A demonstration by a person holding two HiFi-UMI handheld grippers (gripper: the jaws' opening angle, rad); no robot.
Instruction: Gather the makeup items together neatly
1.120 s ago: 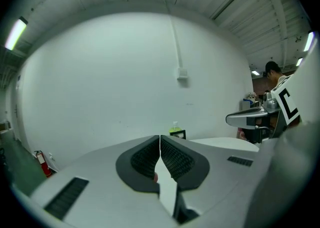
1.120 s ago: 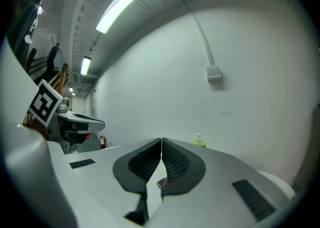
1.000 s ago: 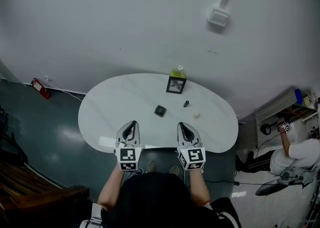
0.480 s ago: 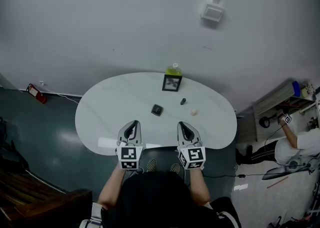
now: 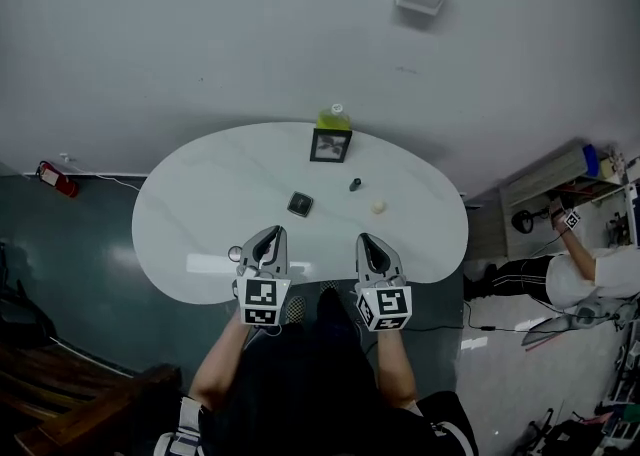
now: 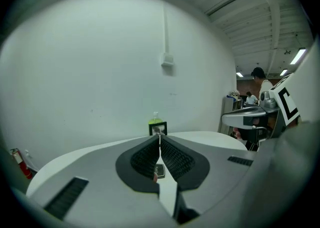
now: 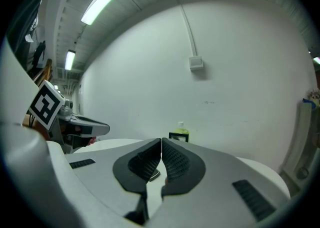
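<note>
Above the white oval table [image 5: 190, 214], the head view showed a dark square compact [image 5: 299, 204], small dark bottle [image 5: 355, 184] and cream round pot [image 5: 378, 207] lying apart; the left gripper [image 6: 159, 138], in its own view, had jaws together, empty; the right gripper [image 7: 161, 142] likewise; the approach seemed in hand, calling next for opening onto one item.

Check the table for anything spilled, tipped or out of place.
Nothing spilled or damaged. The dark square case, small dark item and pale item lie apart on the white table, not yet gathered. The frame and green bottle stand upright at the far edge.
</note>
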